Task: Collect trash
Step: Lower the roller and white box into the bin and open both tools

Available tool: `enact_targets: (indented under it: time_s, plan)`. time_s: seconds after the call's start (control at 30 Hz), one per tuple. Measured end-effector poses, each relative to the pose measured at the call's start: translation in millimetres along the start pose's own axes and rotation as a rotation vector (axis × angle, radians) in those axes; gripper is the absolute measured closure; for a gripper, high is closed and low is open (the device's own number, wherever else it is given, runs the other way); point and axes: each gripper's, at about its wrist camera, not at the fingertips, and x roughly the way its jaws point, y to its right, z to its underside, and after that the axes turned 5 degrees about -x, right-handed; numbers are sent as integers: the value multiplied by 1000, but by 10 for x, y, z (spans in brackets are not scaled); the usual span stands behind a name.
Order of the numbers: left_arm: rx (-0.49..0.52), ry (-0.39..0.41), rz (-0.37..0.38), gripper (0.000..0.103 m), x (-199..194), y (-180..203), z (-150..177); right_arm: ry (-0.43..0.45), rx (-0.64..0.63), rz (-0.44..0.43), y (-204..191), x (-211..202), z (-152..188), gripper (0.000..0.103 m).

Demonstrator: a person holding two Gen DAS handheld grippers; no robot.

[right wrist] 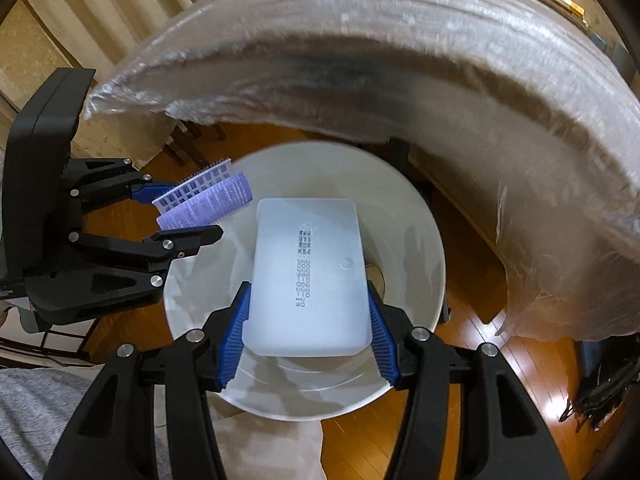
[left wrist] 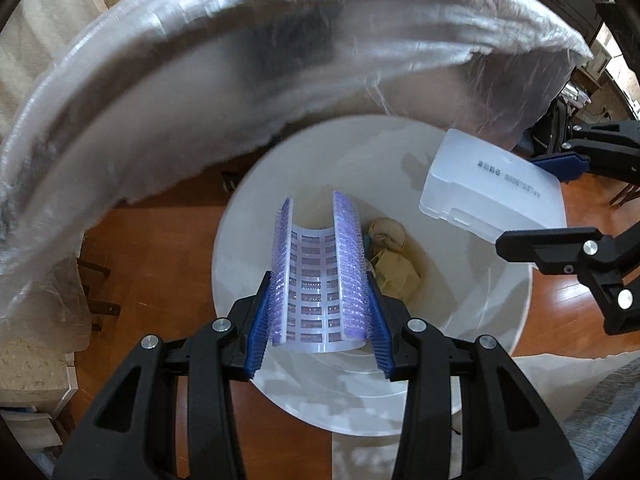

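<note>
The left gripper (left wrist: pixel 318 300) held a purple bristled roller (left wrist: pixel 318 280), bent into a trough between its pads; it looked light, springy and prickly, best pinched across its sides. At 2 o'clock, the right gripper (right wrist: pixel 306 328) clamped a frosted plastic box (right wrist: pixel 308 276) by its long edges: stiff, smooth, probably slippery and light. Both hung over the round white bin (left wrist: pixel 500 312), where crumpled paper (left wrist: pixel 394 264) lay. Beyond, a clear-wrapped table edge (left wrist: pixel 200 92) curved at 12.

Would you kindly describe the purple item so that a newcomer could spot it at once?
Find the round white bin on the wooden floor. Above its mouth the left tongs pinch a curved purple hair roller, open like a trough. Its bristly purple edges and gridded inside set it apart from the smooth, frosted white box beside it.
</note>
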Motion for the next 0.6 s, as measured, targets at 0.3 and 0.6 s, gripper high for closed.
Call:
enact_targets:
  time_s: [0.3,0.6]
  plan:
    - [13,-50,1,59,259,14,6,-32,23,9,8,307,-6,50]
    - [-8,-22,13,24,309,-64,-15,-58,43,11,88,488,-5,49]
